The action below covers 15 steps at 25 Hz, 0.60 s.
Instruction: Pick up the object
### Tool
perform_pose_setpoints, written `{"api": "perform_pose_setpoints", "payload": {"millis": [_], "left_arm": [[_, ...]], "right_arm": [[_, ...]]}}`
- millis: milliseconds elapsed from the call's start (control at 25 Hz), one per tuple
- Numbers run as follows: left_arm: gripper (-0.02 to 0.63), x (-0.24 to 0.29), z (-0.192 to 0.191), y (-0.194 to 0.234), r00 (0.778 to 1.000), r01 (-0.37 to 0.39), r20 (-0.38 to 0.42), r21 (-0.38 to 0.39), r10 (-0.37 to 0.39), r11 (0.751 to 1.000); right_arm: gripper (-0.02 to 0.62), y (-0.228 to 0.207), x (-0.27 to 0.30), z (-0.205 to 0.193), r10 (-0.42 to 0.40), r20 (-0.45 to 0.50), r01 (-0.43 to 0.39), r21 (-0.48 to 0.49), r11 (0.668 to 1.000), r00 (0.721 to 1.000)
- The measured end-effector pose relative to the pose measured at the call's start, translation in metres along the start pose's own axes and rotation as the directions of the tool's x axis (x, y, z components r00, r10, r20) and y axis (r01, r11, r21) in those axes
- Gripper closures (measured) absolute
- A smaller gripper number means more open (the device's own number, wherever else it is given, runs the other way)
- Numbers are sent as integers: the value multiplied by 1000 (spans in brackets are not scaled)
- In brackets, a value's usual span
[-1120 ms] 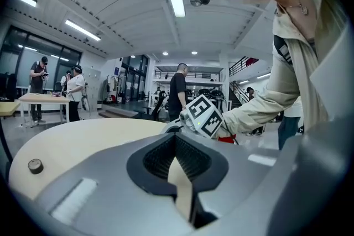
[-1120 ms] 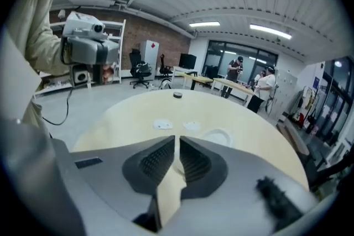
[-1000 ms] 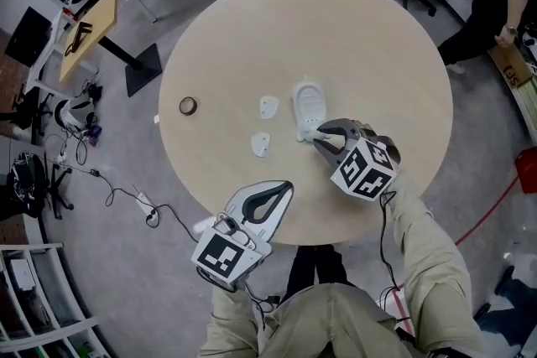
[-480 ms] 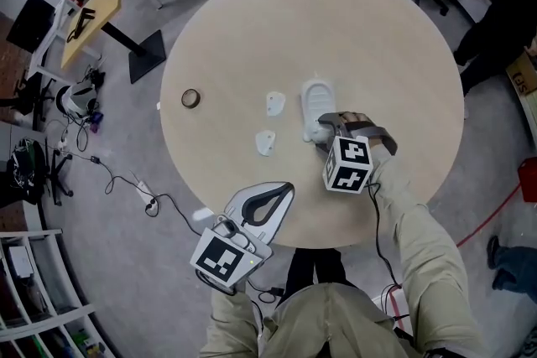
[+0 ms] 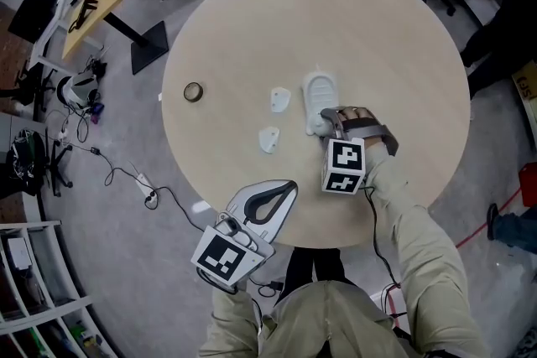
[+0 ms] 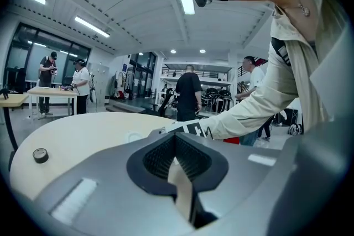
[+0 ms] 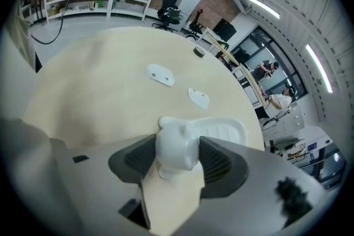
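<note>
Since a second ago my right claw (image 7: 177, 158) has dropped onto the white object (image 7: 177, 141), which lies flat mid-worktop (image 5: 377, 29), frame centre. Jaws have just been opening; released, they straddle its knobbed end without pressing. My left claw (image 6: 176, 162): clenched, empty. I judge: centre the knob, close evenly, lift straight.

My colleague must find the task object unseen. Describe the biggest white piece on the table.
On the round table, look at its centre. The piece is a long white tray with a ribbed top and a rounded knob at one end. The two white chips left of it are small and flat; the far ring is dark.
</note>
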<state>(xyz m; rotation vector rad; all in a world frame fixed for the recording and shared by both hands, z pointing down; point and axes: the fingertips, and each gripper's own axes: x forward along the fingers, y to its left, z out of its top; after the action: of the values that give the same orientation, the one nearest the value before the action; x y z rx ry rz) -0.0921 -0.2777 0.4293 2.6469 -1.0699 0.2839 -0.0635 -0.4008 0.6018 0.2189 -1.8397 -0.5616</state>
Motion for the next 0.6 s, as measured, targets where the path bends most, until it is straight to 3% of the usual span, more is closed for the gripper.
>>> {"api": "perform_pose_setpoints", "payload": {"millis": [120,320,600], "left_arm": [[600,2,1,2,1000,1,1,0,-1,1000],[600,-2,4,1,1000,5,1,-5,-5,1000],[600,-4,3,1,1000,4,7,-3,-4,1000]], "right_arm": [[351,-4,4,-3,-15,-58,12,-42,999,998],[351,-5,3,0,-5,-117,1,-32,999,993],[351,-7,6,1,-8,-135,7,-4,1000,991]]}}
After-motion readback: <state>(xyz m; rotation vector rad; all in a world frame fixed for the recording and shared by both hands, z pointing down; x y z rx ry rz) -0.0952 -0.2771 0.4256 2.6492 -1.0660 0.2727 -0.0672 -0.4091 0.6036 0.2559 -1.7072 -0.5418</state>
